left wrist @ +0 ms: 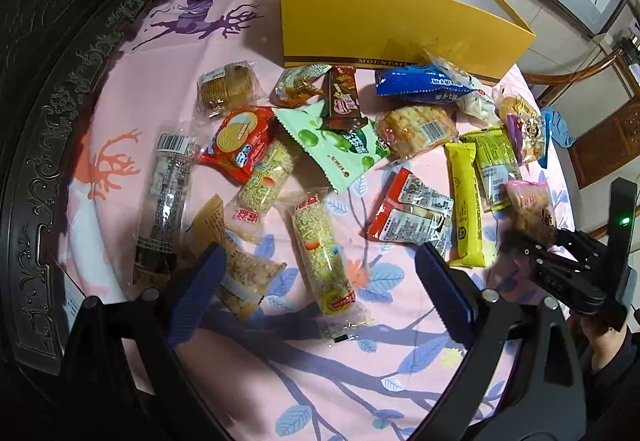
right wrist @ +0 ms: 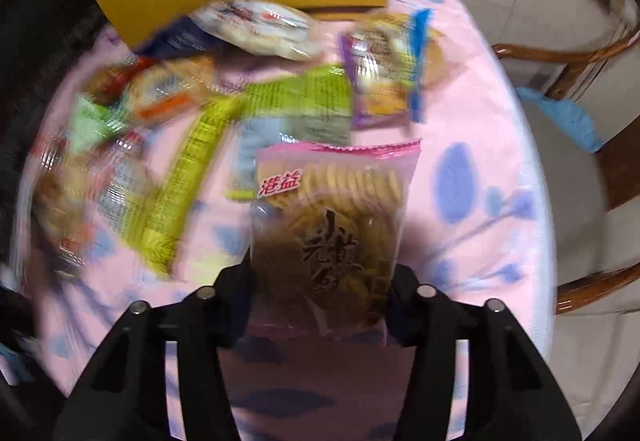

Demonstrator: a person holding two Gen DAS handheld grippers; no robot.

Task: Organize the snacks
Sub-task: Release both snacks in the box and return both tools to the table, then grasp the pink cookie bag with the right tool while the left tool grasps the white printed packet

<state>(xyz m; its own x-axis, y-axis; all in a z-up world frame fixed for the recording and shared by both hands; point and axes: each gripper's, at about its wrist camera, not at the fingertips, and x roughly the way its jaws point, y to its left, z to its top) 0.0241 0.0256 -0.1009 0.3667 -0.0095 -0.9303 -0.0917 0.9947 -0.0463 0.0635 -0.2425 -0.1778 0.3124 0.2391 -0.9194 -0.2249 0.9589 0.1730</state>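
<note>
My right gripper is clamping the pink-topped clear biscuit packet above the tablecloth; my left gripper is hanging open, empty. Next I'm carrying it to the yellow cardboard box.

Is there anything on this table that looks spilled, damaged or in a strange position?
Nothing looks spilled or torn. The snack packets lie scattered and overlapping on the pink cloth, none yet in the yellow box; two lean against its front wall. The right gripper grips a pink biscuit packet.
</note>
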